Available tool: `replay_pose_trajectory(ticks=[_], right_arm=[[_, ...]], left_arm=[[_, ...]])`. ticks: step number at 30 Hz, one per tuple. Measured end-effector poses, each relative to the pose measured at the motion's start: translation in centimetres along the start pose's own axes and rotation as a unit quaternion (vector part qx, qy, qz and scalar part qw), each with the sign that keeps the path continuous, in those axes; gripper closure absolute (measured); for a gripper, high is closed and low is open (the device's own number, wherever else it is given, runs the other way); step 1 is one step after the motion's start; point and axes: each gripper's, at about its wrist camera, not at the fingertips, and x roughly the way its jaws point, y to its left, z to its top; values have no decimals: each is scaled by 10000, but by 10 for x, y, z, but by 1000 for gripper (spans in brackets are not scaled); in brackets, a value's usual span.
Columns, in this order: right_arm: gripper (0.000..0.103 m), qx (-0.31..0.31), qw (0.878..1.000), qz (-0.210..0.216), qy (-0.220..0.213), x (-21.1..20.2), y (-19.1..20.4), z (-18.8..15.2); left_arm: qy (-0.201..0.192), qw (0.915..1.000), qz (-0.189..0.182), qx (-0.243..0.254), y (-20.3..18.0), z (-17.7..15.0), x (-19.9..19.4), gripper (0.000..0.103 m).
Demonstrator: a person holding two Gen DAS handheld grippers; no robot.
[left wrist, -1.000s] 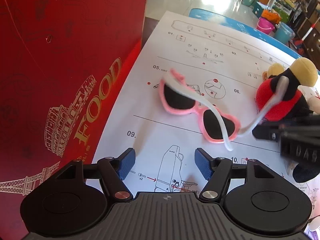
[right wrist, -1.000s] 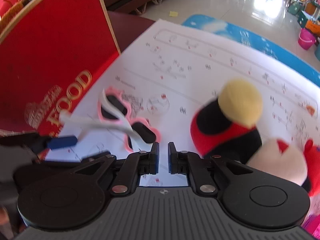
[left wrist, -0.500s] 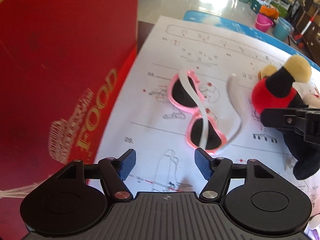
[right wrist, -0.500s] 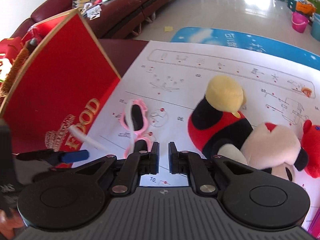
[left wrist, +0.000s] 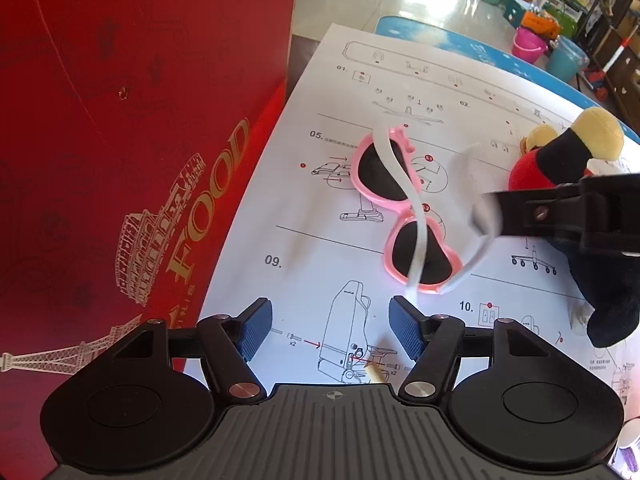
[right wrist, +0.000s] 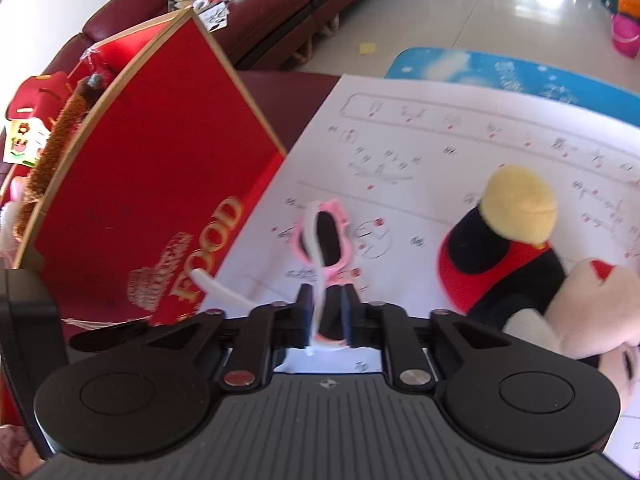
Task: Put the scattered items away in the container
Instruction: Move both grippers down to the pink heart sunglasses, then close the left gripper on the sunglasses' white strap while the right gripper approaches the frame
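Pink sunglasses (left wrist: 400,208) lie mid-frame on the instruction sheet (left wrist: 440,92) beyond the empty, wide-open left gripper (left wrist: 331,330), while in the right view the right gripper (right wrist: 327,312), clenched a second ago, is opening around their white temple, leaving them outside the red box (right wrist: 160,184).

One pair of pink heart-shaped sunglasses (left wrist: 400,208), two dark lenses, two white arms. One red box (left wrist: 132,152) marked FOOD. One big white instruction sheet (left wrist: 400,80) spread on the worktop (right wrist: 288,92). One plush toy (right wrist: 504,256) in red and black with a yellow foot for certain; red plush at the right edge may be a second, hard to tell. Two grippers, two blue-padded fingers (left wrist: 256,330) each. Out on the floor, one pink bucket (left wrist: 528,43), one blue bucket (left wrist: 566,59).
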Motion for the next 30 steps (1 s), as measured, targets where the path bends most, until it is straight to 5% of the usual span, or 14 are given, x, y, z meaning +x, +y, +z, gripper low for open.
replay_pose_trajectory(ticks=[2,11,19,24,30], right_arm=[[56,-287,9995,-1,112,1,10,-9],[56,-713,9954,-242,595,18,18,-41],[56,-846,9912,-1004,-171,-10,-2,-30],[56,-1001,9890,-1072,-181,-4,-7,-32],[57,-1106,9887,-1004,-66,17,-9,-36]], left_arm=[[10,10000,-4,86,-1,-3,-5,25],[146,9989,181,408,-2,-25,-10,24],[-696,9956,492,389,-13,-4,-22,24],[-1120,9891,878,389,-23,29,-9,21],[-1379,9777,1076,1166,-53,55,11,18]])
